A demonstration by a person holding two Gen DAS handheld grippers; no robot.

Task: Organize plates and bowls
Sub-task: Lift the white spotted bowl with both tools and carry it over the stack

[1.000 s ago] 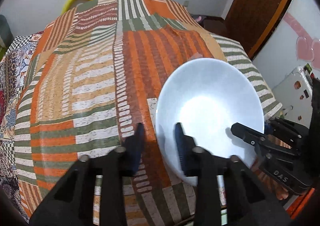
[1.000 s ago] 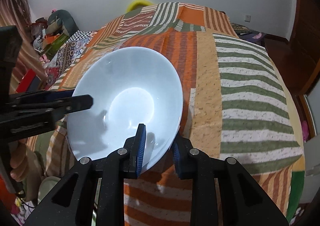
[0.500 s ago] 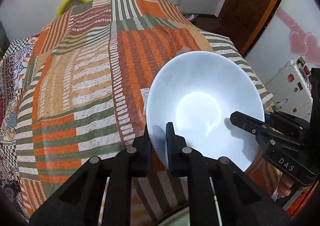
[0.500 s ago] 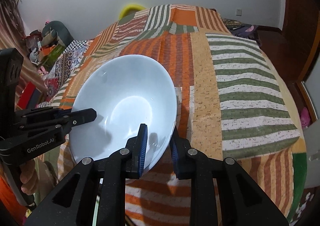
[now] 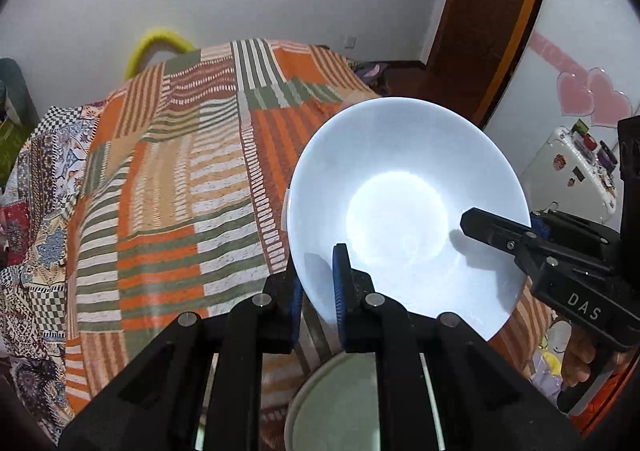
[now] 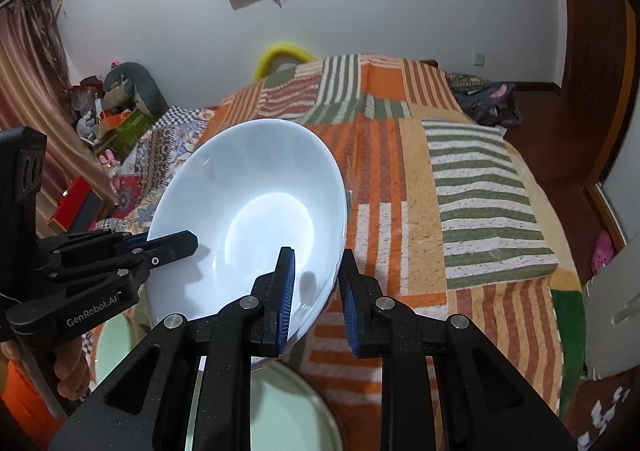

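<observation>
A white bowl [image 5: 404, 207] is held in the air above the foot of a bed, tilted towards the cameras. My left gripper [image 5: 320, 287] is shut on its near-left rim. My right gripper [image 6: 316, 287] is shut on the bowl's [image 6: 256, 219] near-right rim. Each gripper shows in the other's view, the right one [image 5: 520, 235] at the bowl's right edge, the left one [image 6: 160, 247] at its left edge. A pale green plate [image 5: 336, 407] lies below the bowl; it also shows in the right wrist view [image 6: 280, 411].
A bed with a striped orange, green and cream patchwork cover [image 5: 180, 187] fills the scene behind the bowl. A white case with stickers [image 5: 572, 175] stands at the right by a wooden door [image 5: 488, 31]. Clutter and curtains [image 6: 48, 91] are at the left.
The left gripper closed on the bowl's rim. Both grippers lifted the bowl up and back from the bed, so more wall and the green plate below come into view.
</observation>
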